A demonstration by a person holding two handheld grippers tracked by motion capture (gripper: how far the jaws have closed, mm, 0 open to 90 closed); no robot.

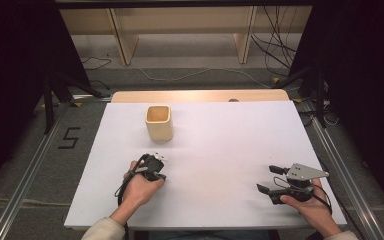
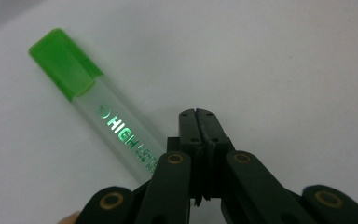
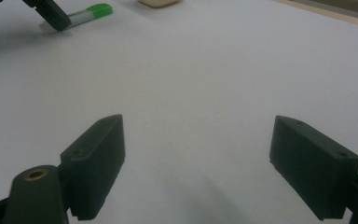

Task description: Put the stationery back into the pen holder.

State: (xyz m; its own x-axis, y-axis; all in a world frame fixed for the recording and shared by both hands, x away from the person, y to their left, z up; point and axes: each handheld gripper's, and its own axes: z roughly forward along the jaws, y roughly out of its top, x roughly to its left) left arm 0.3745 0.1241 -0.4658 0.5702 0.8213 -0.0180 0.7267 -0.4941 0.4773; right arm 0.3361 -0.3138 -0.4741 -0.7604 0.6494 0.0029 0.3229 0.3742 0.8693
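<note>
Highlighter (image 2: 95, 100) lies on the surface (image 1: 220, 145) beside the closed left hand-held gripper (image 2: 199, 116); the right hand-held gripper (image 3: 214, 163) gapes empty.

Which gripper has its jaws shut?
The left gripper: its black jaws are pressed together beside the green-capped translucent highlighter. The right gripper has its jaws spread wide over bare table.

left tongs (image 2: 196, 116) pressed closed, low over table; right tongs (image 3: 196, 163) spread wide apart

A white-topped bench (image 1: 230, 150) with a pale wooden far edge carries a square cream cup (image 1: 159, 122) standing upright toward the back left, and a green-capped highlighter (image 2: 98, 107) lying flat nearer the front.
</note>
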